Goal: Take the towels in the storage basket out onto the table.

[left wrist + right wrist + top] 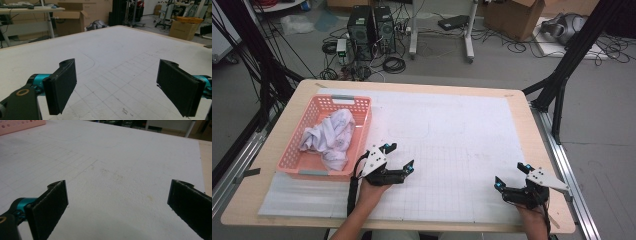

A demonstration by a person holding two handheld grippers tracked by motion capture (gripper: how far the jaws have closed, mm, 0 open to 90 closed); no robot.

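Left gripper (399, 156): black two-jaw tool with teal fingertip mounts and a grey three-cornered top plate, held at about 7 o'clock on the table; jaws spread wide, nothing between them. In its own view (116, 87) flat rectangular pads with a matte, felt-like face stand over the ruled sheet.

Right gripper (511, 176): same build, at about 5 o'clock; jaws wide, empty. Its own view (117, 202) looks across grainy, lightly stained foam.

Basket (358, 141): salmon-pink plastic, rectangular, perforated walls, grey end handles; at 9 o'clock, just beside the left gripper.

Cloth (331, 136): white fabric, crumpled into soft folds, lying inside the basket.

Sheet (452, 130): white, rough-textured, faint pencilled grid and one curved line, covering most of the table (287, 112), a pale wood top with rounded corners.
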